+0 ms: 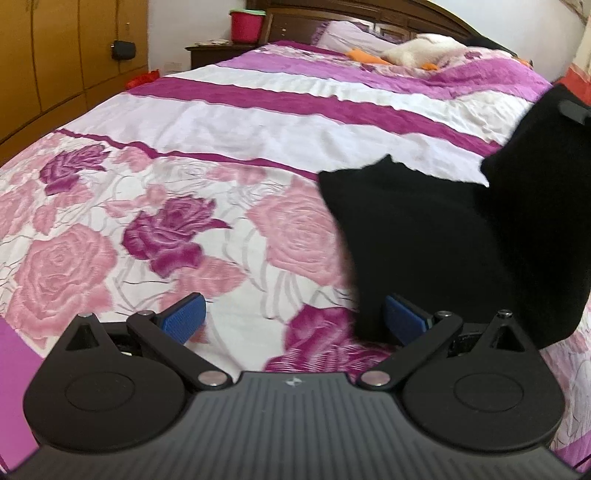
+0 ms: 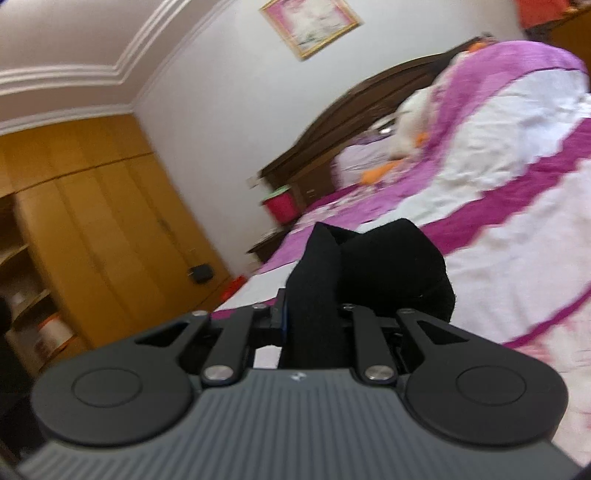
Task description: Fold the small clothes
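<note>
A small black garment (image 1: 436,236) hangs over the floral bedspread (image 1: 147,221) at the right of the left wrist view, its lower edge by my right blue pad (image 1: 404,319). My left gripper (image 1: 295,317) is open and empty, low over the bed. In the right wrist view my right gripper (image 2: 312,317) is shut on a fold of the black garment (image 2: 391,266) and holds it lifted above the bed; the view is tilted and blurred.
A white soft toy (image 1: 424,50) with orange parts lies near the pillows at the headboard. A red bucket (image 1: 245,24) stands on a bedside cabinet. Wooden wardrobes (image 1: 55,55) line the left wall. The striped bedspread (image 2: 517,184) stretches ahead.
</note>
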`<state>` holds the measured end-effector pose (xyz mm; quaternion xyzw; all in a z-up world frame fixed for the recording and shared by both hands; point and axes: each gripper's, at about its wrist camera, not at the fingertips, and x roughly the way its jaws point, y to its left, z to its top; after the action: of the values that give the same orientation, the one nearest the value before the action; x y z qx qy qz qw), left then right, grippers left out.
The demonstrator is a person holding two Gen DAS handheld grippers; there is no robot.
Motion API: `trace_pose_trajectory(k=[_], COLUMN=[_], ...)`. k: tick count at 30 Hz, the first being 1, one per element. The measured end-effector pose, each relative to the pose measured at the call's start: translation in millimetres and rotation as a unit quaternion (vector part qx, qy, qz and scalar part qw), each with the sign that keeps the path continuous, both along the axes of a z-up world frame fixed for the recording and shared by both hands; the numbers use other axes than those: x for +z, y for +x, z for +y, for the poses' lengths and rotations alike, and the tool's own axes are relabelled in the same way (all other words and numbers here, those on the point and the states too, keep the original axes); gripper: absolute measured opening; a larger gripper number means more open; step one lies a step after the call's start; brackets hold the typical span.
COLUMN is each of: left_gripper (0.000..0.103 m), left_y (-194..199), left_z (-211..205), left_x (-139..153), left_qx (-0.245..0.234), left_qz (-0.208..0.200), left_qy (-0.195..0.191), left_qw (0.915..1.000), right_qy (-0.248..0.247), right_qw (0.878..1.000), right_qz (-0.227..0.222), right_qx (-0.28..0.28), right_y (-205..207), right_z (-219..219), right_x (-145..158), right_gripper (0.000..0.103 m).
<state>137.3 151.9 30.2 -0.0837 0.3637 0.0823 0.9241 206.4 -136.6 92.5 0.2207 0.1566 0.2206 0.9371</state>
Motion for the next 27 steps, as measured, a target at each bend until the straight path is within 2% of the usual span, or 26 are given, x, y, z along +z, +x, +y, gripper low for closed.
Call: trace_pose_trajectory(k=[6, 10, 13, 17, 22, 27], left_gripper=[0.103, 0.103, 0.103, 0.103, 0.103, 0.103], left_y=[-6, -9, -10, -11, -11, -12], left_z=[18, 28, 33, 37, 35, 31], left_x=[-2, -4, -6, -8, -3, 10], left_qx=[0.020, 0.031, 0.038, 0.044, 0.042, 0.035], left_qz=[-0.002, 0.001, 0.004, 0.004, -0.005, -0.023], left_qy=[-0.009, -0.011, -0.012, -0.016, -0.026, -0.037], left_qw=[0.9998, 0.9995, 0.9992, 0.9989, 0.9988, 0.9984], right_qy=[-0.082, -0.140, -0.163, -0.149, -0.130, -0.107], right_qw=[0.994, 0.983, 0.976, 0.976, 0.976, 0.978], right_qz=[0.009, 0.034, 0.060, 0.077, 0.068, 0.058], right_qx=[0.066, 0.115, 0.134, 0.141, 0.161, 0.169], right_y=[13, 19, 22, 22, 8, -10], right_z=[74, 115, 132, 134, 124, 106], right_x=[-21, -47, -65, -67, -52, -31], right_gripper=[0.018, 0.018, 0.019, 0.025, 0.034, 0.036])
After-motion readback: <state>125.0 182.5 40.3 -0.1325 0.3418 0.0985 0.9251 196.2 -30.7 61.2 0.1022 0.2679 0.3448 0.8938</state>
